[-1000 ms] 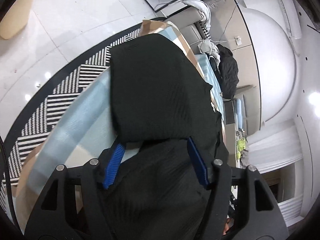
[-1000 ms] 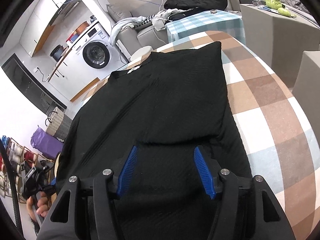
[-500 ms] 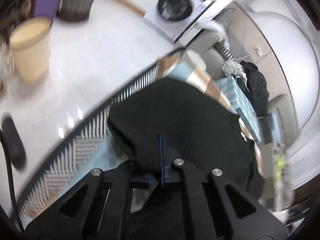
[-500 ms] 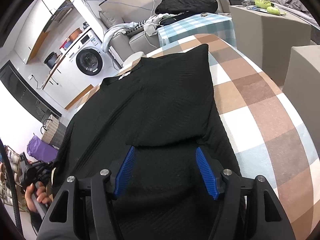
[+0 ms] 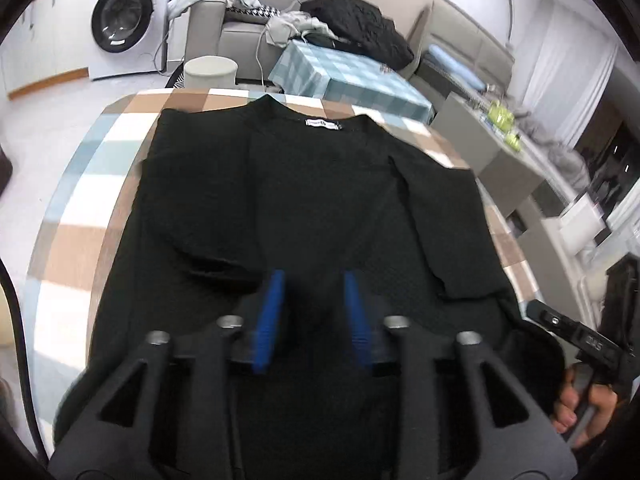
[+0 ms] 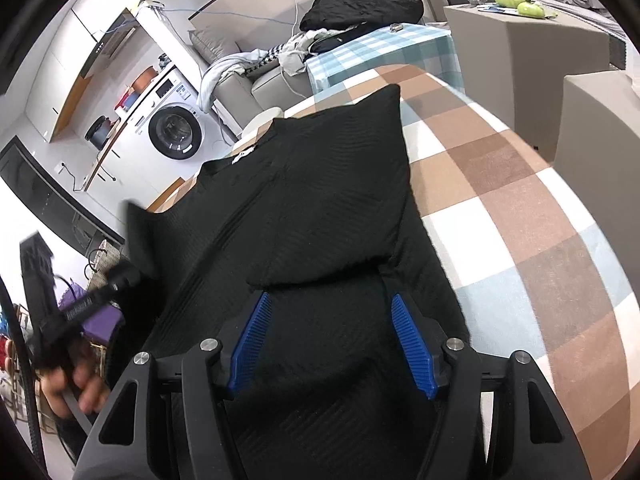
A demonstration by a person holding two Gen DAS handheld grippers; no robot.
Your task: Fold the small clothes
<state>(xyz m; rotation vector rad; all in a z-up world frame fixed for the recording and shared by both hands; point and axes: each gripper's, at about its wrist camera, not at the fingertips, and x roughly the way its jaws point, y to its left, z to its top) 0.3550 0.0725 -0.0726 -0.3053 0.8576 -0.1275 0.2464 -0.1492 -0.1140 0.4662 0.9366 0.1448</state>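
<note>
left gripper (image 5: 312, 312): let go of left sleeve, jaws opening, nothing between, now swung to frame centre.
black top (image 5: 304, 200): both sleeves folded inward on table (image 5: 80, 208).
right gripper (image 6: 332, 344): parted, empty, hovering low centre.
next: probably hem fold.

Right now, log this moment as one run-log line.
step: sleeves folded in | black shirt: flat on checked tablecloth | left tongs: opening, nothing between | right tongs: open above shirt

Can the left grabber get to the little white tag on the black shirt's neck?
Probably yes. The left gripper, its jaws opening with nothing pinched, hovers over the shirt, and only flat black cloth lies between it and the white tag at the table's far edge.
</note>
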